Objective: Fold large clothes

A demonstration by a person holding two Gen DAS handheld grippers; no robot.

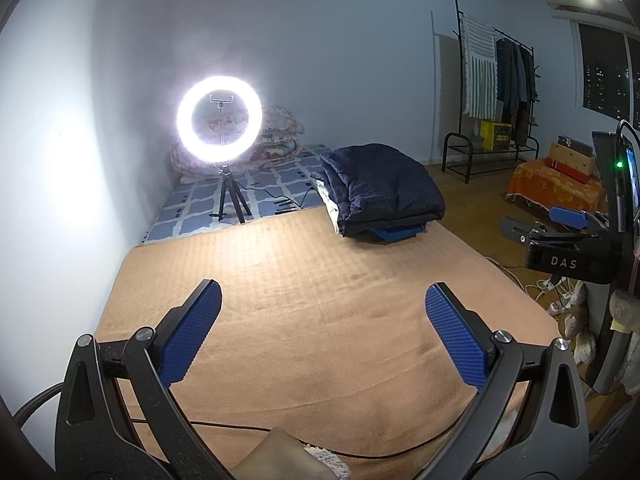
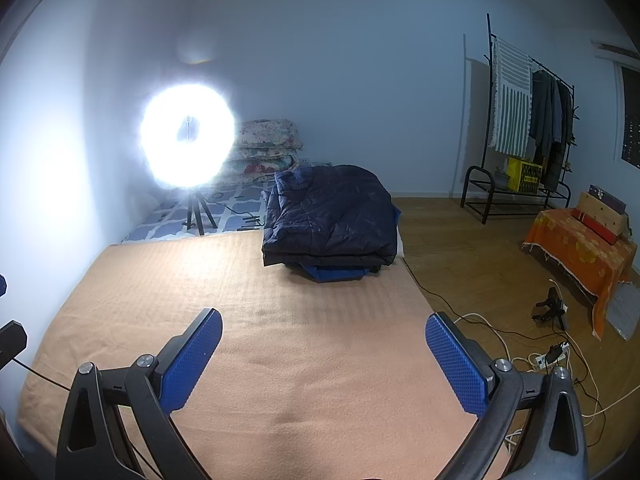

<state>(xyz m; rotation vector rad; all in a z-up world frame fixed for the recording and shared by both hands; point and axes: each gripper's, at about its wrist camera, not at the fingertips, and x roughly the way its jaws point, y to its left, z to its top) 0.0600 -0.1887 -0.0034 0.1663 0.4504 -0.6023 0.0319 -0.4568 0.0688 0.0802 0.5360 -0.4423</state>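
A dark navy padded jacket (image 1: 380, 188) lies folded on top of a blue garment at the far right corner of the tan blanket (image 1: 304, 300). It also shows in the right wrist view (image 2: 330, 216) on the blanket (image 2: 260, 300). My left gripper (image 1: 323, 312) is open and empty, hovering over the near part of the blanket. My right gripper (image 2: 324, 340) is open and empty, also over the near blanket. The right gripper also shows at the right edge of the left wrist view (image 1: 560, 224).
A lit ring light on a tripod (image 1: 219, 120) stands on a blue patterned sheet (image 1: 224, 204) beyond the blanket, with stacked floral quilts (image 2: 264, 148) behind. A clothes rack (image 2: 524, 120), an orange-covered box (image 2: 580, 248) and cables with a power strip (image 2: 548, 356) are on the floor to the right.
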